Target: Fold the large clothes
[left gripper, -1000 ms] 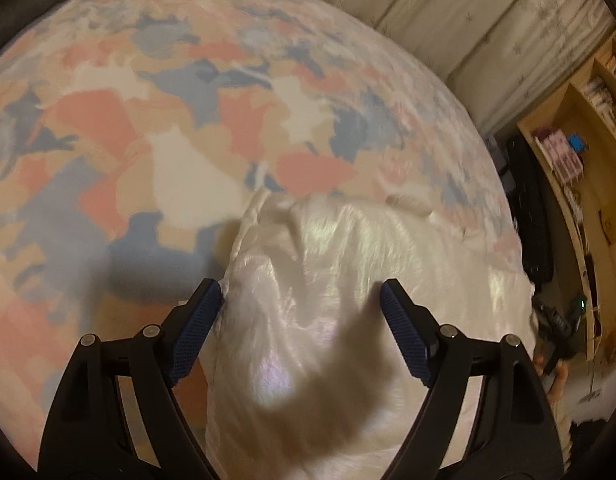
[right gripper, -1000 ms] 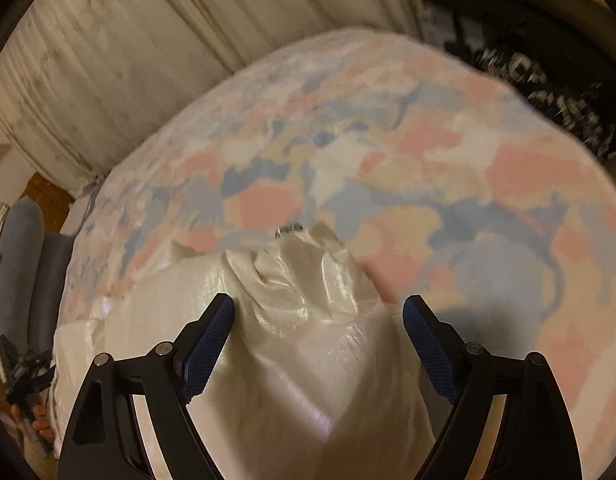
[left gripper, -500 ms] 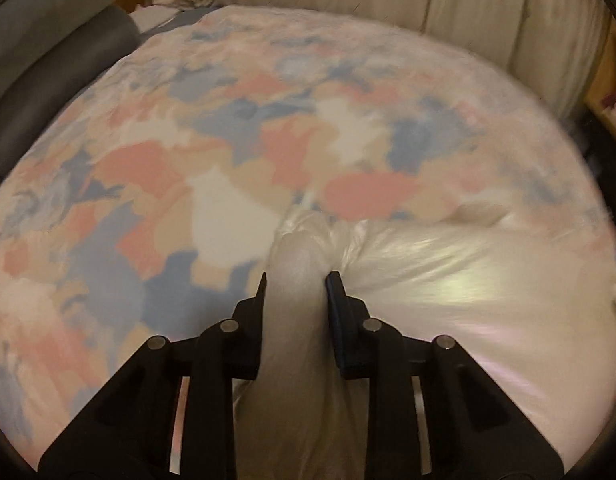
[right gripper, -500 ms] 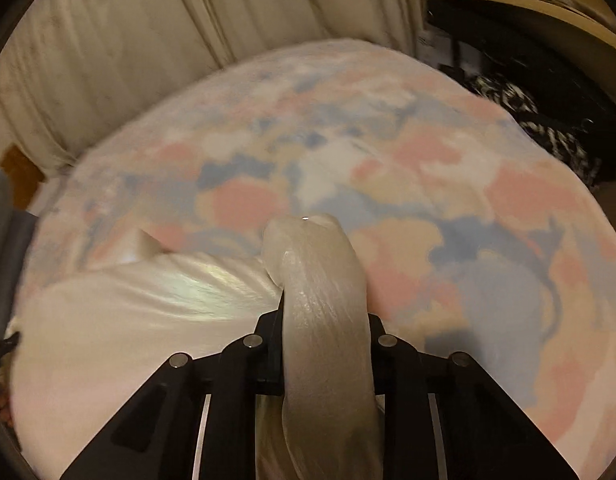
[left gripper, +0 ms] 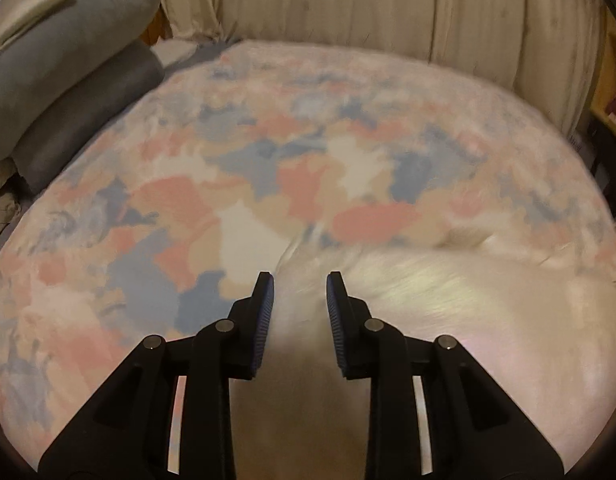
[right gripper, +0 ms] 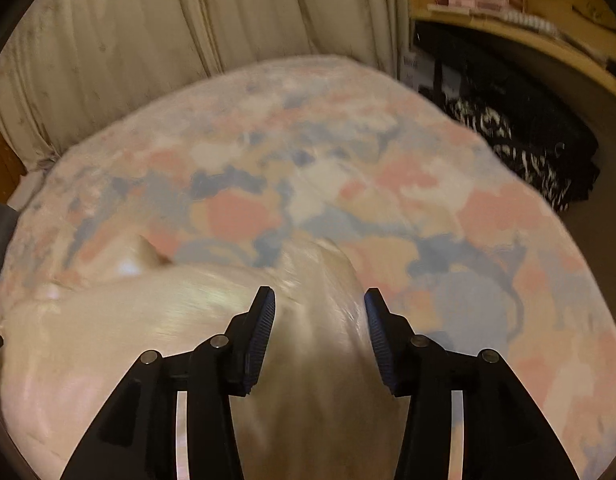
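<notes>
Left gripper [left gripper: 300, 292]: jaws part-open, a moderate gap between the blue ribbed pads, with a bunched ridge of the white satin garment [left gripper: 448, 320] running up between them toward 12 o'clock. The cloth fills most of the gap, but motion blur prevents confirming contact with either pad; judged not clamped. Right gripper [right gripper: 320, 308]: jaws somewhat wider apart, a similar raised fold of the same white satin garment [right gripper: 108, 340] lying between them, nearer the right-hand pad than the left; again no firm pinch is evident. Governing relation: the garment lies directly under and ahead of both grippers, its long axis running side to side between them. In the left wrist view the body of the cloth spreads from the jaws toward 3 o'clock; in the right wrist view it spreads toward 9 o'clock. Each gripper therefore sits at one end of the near edge, neither nearer the middle than the other. The garment rests on the bed, on a patchwork bedspread [left gripper: 268, 168] in pink, blue and cream, which extends past the cloth toward 12 o'clock. Beyond: grey pillows [left gripper: 60, 80] at 10 o'clock in the left view, pale curtains [left gripper: 388, 12] at 12 o'clock, and a wooden shelf [right gripper: 528, 40] at 2 o'clock in the right view.
</notes>
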Demonstrator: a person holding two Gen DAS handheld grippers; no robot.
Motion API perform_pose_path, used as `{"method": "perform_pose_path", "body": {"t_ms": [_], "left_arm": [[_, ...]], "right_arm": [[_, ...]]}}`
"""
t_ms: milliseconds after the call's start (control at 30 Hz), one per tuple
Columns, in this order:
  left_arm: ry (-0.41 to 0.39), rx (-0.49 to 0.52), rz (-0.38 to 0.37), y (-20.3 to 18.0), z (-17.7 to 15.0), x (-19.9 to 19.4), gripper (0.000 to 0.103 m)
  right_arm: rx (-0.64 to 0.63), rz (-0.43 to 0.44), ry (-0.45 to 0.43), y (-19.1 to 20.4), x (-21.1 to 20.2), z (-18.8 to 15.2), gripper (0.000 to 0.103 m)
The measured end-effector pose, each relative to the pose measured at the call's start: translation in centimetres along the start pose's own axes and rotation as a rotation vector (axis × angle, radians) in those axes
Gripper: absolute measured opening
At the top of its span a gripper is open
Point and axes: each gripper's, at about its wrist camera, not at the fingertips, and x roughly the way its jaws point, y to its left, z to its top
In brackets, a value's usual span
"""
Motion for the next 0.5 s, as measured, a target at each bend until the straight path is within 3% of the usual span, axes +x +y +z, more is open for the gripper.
{"method": "perform_pose_path", "body": {"t_ms": [167,267,300,400,500], "left_arm": [[-0.012,0.061,-0.097,-5.9,0.0,-2.4,0.024],[-0.017,0.115,-0.119,-10.3,-1.0,-2.2,0.024],[-0.018,0.128,-0.126,-11.6,-1.4,-1.9,0.024],[0.003,0.136,-0.129,-14.5,-2.4,-0.3,0.024],[-0.008,0.159,-0.078,-16.1,-3.3,1.4,0.024]], "right_arm": [[-0.086,0.055,-0.052,6.7,-2.6,0.0,0.054],[-0.143,0.004,-0.135,11.4,-4.1,-0.5,0.054],[-0.156,0.029,-0.147,12.7,-4.5,-0.6,0.054],[-0.200,0.125,-0.100,16.6,-3.9,-1.4,0.054],[-0.288,0.108,-0.072,19.6,-1.6,-2.8,0.054]]}}
